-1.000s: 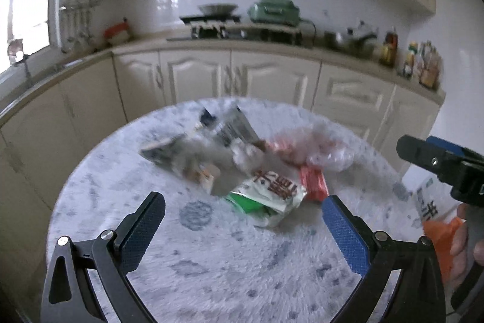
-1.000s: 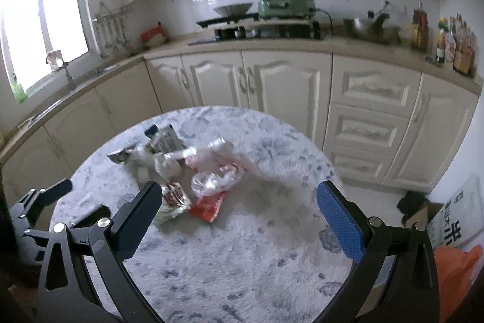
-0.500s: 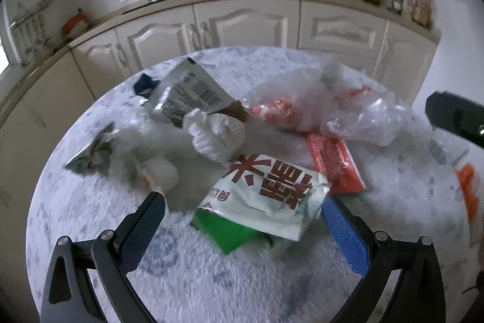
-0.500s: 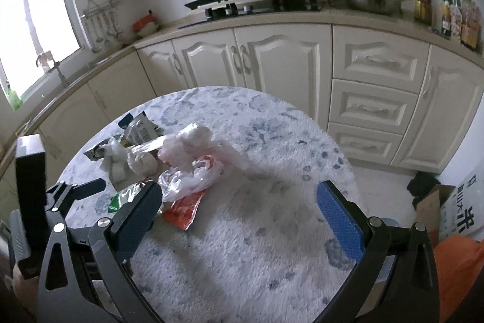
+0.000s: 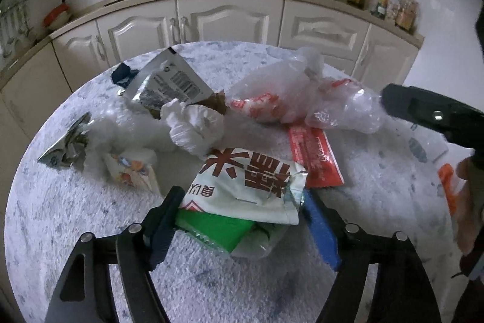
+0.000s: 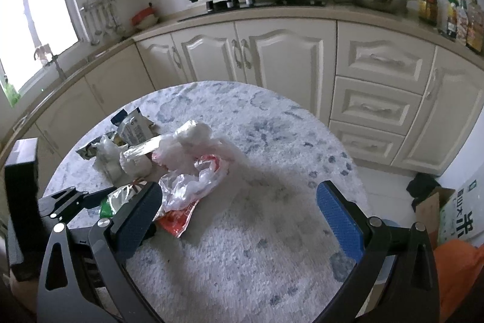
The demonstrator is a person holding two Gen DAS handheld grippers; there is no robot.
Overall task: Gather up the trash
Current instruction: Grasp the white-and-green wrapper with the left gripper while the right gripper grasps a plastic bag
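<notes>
A heap of trash lies on the round marbled table [image 5: 211,292]. It includes a white packet with red characters [image 5: 242,180] on a green wrapper [image 5: 211,227], a red sachet [image 5: 314,159], a clear plastic bag [image 5: 287,99], a crumpled tissue [image 5: 193,126] and a silver pouch [image 5: 169,84]. My left gripper [image 5: 240,196] is low over the near edge of the heap. Its jaws are closing with the white packet between them, each pad beside one edge. My right gripper [image 6: 239,192] hovers open to the right of the heap with nothing in it, its left finger by the plastic bag [image 6: 193,180].
Cream cabinets [image 6: 272,59] and a counter with a stove ring the far side of the table. On the floor at the right stand a cardboard box [image 6: 429,202] and something orange [image 6: 456,268]. A hand [image 5: 467,202] holds the right gripper.
My left gripper moved forward and down onto the heap, and its fingers drew in around the white packet. The right gripper moved slightly forward and down, still open.
</notes>
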